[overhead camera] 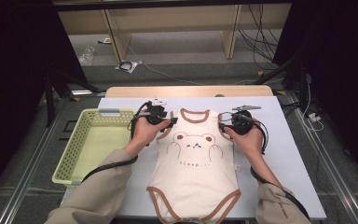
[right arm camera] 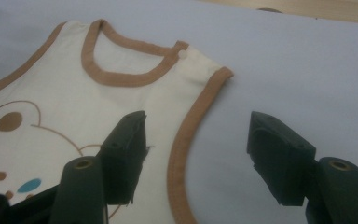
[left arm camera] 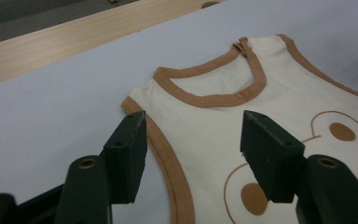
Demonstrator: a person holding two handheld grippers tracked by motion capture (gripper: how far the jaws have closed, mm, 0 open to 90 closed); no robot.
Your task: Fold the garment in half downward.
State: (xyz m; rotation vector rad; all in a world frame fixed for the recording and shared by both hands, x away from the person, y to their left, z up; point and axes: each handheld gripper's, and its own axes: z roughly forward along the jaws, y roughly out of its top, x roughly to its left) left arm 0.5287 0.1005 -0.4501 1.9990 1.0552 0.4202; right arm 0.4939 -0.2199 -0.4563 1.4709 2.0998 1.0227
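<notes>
- Lying flat on the desk [overhead camera: 279, 140] near its middle, we see a cream bodysuit [overhead camera: 193, 182] with brown trim, neck toward the far edge and leg openings at the near edge.
- We find the left gripper [left arm camera: 193, 133] wide apart, its jaws straddling the brown armhole trim at the garment's left shoulder and holding nothing.
- We find the right gripper [right arm camera: 196, 135] equally wide, its jaws either side of the right armhole trim, one over the fabric, one over bare desk.
- We cannot tell whether the jaws touch the cloth.
- We note a yellow basket [overhead camera: 70, 158] hanging past the desk's left edge, well apart from the garment.
</notes>
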